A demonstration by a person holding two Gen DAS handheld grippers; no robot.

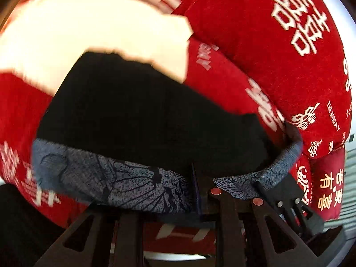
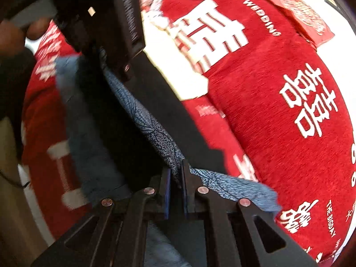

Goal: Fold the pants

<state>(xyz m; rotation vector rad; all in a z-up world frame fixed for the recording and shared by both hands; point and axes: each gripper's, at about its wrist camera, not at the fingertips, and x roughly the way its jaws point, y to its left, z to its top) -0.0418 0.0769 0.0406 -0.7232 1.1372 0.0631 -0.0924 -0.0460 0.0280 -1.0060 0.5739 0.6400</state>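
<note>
1. The grey patterned waistband [image 2: 155, 133] of the black pants [image 1: 144, 115] is pinched between the closed jaws of the right claw [image 2: 176, 175].
2. The same waistband is clamped by the left claw [image 1: 203, 189], with the right claw seen just beside it.
3. The pants are held stretched over a red wedding-print bedspread [image 2: 278, 89].
4. A red pillow [image 2: 304, 20] is seen further back on the bed.

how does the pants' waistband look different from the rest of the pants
The waistband is grey-blue with a dark, speckled line print; the pants body is plain black. The waistband runs as a narrow strip along the edge, while the body spreads wide over the red blanket. Both are one garment, and both grippers clamp the band.
</note>
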